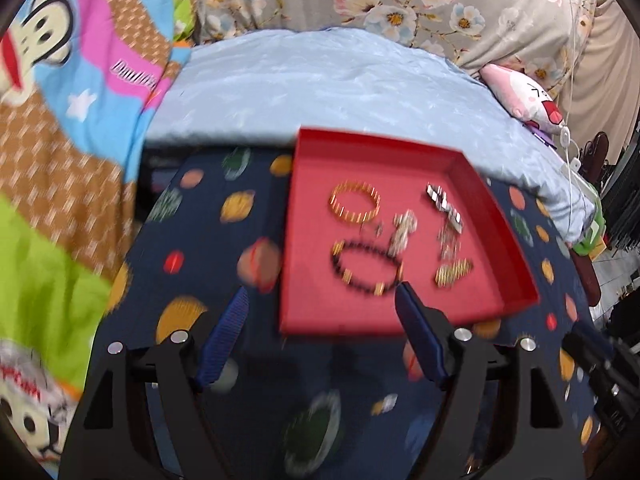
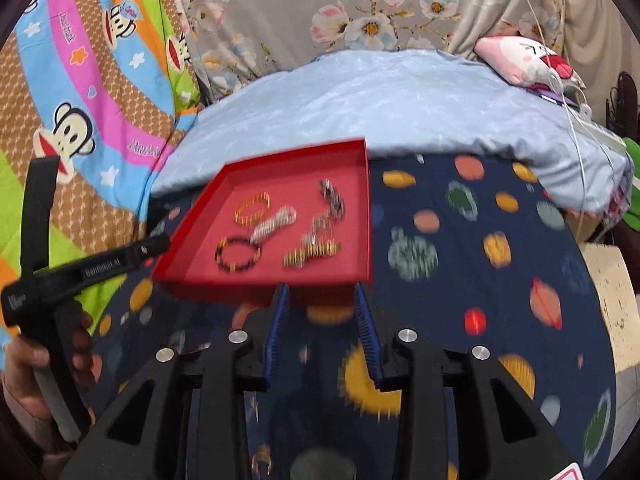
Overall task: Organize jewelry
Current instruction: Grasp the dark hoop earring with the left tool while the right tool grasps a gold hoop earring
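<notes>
A shallow red tray (image 1: 312, 208) lies on a navy planet-print cloth (image 1: 192, 216). In it are a gold bangle (image 1: 354, 186), a black bead bracelet (image 1: 338, 264), a silver chain piece (image 1: 404, 228), a silver link bracelet (image 1: 444, 206) and a gold coil piece (image 1: 454, 272). My left gripper (image 1: 322, 290) is open and wide over the tray's near left corner, its right fingertip beside the black bracelet, holding nothing. In the right wrist view the tray (image 2: 208, 240) shows the same bangle (image 2: 256, 199) and black bracelet (image 2: 236, 268). My right gripper (image 2: 320, 287) is open at the tray's front wall, empty.
A bed with a light blue cover (image 1: 320, 92) runs behind the table, with a cartoon quilt (image 1: 60, 120) on the left. A pink plush (image 2: 528, 60) and white cables (image 2: 576, 112) lie at the right. A hand (image 2: 24, 364) holds the left tool's handle.
</notes>
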Demonstrator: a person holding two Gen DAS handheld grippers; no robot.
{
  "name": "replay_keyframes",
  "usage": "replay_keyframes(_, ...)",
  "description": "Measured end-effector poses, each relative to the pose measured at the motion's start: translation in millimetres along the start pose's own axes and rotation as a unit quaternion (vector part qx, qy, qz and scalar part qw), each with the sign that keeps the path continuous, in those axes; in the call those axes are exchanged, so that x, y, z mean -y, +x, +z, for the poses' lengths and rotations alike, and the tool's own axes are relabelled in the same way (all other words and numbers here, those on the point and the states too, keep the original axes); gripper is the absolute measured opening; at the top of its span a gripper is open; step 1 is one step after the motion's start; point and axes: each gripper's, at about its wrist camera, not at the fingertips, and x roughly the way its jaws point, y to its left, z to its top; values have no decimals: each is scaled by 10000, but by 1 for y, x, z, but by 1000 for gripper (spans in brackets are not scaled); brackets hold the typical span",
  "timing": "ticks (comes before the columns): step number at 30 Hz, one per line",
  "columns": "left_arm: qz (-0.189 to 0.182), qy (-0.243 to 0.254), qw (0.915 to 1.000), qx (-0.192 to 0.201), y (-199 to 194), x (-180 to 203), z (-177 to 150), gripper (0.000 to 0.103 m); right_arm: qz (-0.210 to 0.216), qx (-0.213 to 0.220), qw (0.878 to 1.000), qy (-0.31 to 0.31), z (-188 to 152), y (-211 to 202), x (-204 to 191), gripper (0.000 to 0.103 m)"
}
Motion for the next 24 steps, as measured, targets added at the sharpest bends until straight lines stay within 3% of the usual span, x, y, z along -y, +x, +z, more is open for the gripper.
replay_keyframes(5,46,-61,9997,-251,-16,-13,-46,73,45,-479,9988,56,-65,-12,-12,33)
replay_keyframes(10,211,-6,9990,-405,-25,-16,-83,73,57,-780,9969,-87,-102,-8,-33,33)
replay_keyframes(17,283,74,9979,-580,-27,-10,-110,73,10,-879,9959,-203,-113,5,-50,33)
replay_keyframes(24,219,96,9981,-571,-31,-6,-114,73,-146,-854,9957,-321,-114,9,-54,32)
